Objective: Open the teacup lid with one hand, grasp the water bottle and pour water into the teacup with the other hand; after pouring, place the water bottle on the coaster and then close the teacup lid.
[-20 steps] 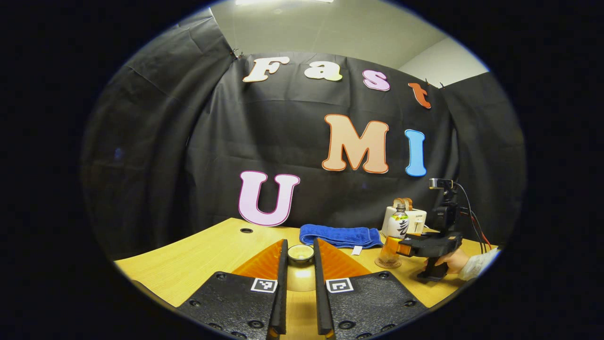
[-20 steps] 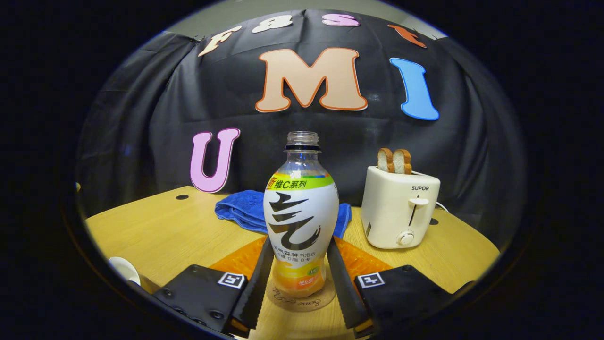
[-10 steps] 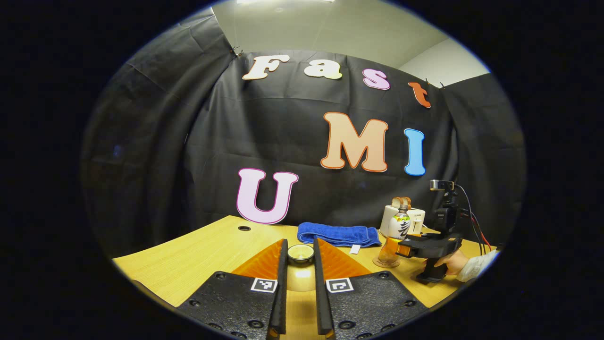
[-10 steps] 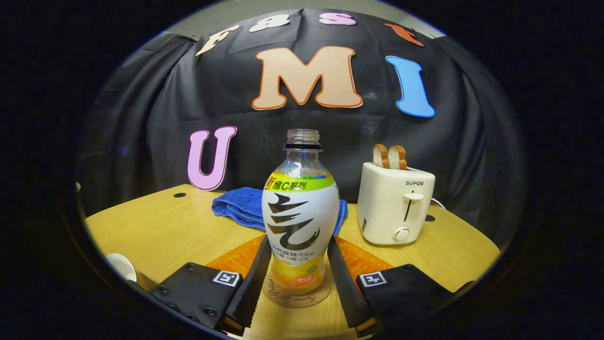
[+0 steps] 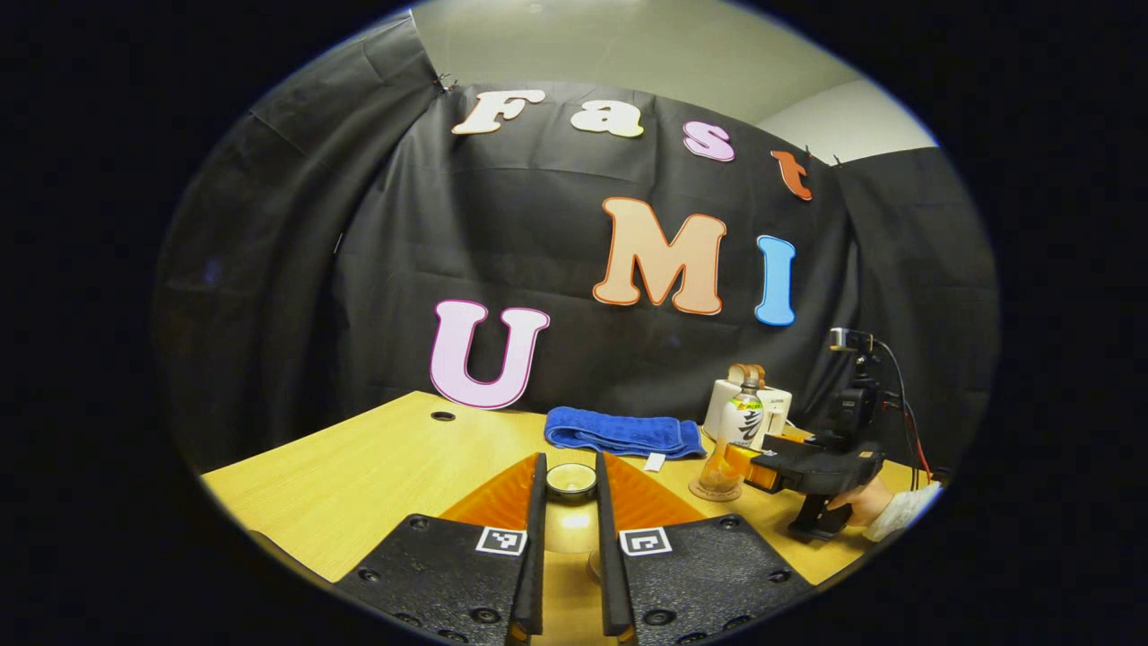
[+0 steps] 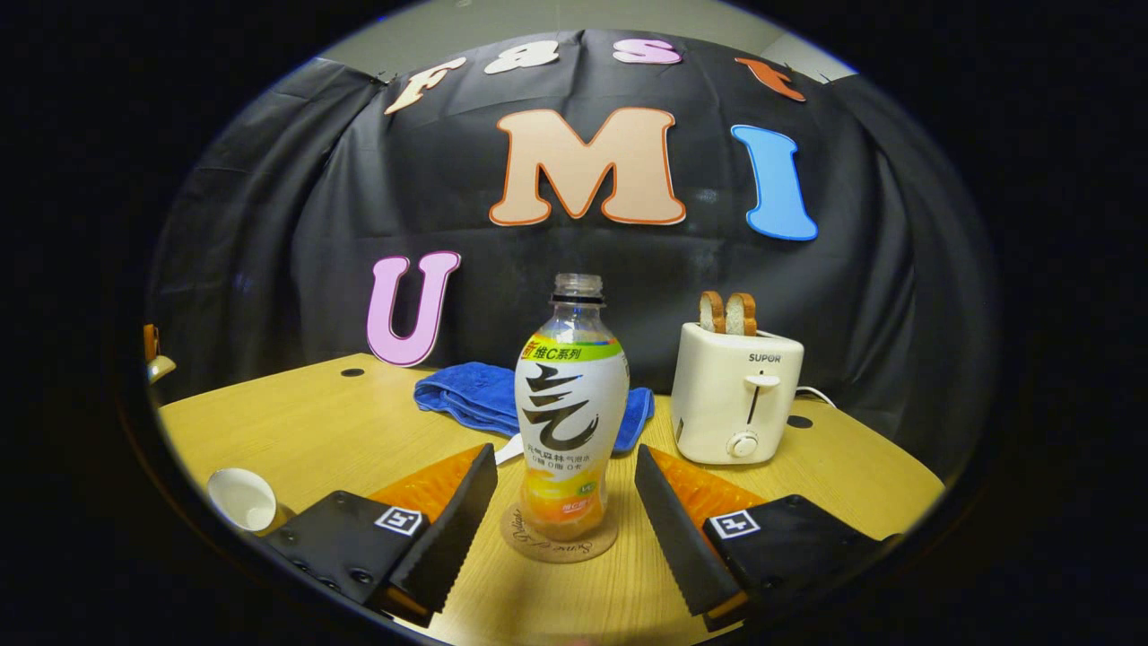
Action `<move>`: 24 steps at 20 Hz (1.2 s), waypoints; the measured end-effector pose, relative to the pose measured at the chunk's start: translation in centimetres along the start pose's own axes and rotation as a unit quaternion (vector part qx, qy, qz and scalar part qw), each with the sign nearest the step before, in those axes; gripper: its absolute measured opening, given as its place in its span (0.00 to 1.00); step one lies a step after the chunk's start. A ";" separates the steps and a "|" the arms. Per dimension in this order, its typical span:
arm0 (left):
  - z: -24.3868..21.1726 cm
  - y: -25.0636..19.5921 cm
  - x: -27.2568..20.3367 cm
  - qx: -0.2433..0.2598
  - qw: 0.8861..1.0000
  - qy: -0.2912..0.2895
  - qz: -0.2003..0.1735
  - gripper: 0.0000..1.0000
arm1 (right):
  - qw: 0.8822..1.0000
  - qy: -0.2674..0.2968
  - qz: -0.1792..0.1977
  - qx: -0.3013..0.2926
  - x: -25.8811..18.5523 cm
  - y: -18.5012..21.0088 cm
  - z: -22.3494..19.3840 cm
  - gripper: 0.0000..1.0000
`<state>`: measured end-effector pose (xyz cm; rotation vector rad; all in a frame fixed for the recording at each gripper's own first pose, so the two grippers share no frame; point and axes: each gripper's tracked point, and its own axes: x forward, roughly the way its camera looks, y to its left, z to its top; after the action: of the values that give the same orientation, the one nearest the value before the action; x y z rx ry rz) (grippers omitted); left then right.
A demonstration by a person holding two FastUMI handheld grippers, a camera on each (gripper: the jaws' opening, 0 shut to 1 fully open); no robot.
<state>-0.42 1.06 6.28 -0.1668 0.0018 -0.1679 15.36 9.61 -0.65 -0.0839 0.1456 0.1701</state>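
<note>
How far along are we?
Done: the bottle stands on the coaster, with the right gripper open and clear of it. In hand: the left gripper grips the lid. Left: set the lid on the open teacup. I cannot tell whether water was poured.

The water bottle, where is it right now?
In the right gripper view the water bottle stands upright on the coaster, midway between the open fingers of the right gripper, with the blue towel behind it and the toaster to its right.
</note>
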 end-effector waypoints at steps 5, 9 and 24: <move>-1.8 -2.2 0.7 0.003 1.000 0.020 -0.022 0.23 | 1.000 -0.029 0.010 -0.003 -5.0 -0.7 1.5 1.00; -3.8 -3.8 1.6 0.003 0.999 0.043 -0.032 0.23 | 0.998 -0.059 0.017 0.006 -9.3 -1.1 2.7 0.99; -8.7 -6.9 3.8 0.050 0.994 0.089 -0.042 0.24 | 0.998 -0.055 0.031 0.012 -14.4 -1.0 0.5 0.94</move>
<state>2.07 -7.73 -1.06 -0.0520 0.1632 -0.2652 1.60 6.34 2.11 -0.0458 0.0399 0.2348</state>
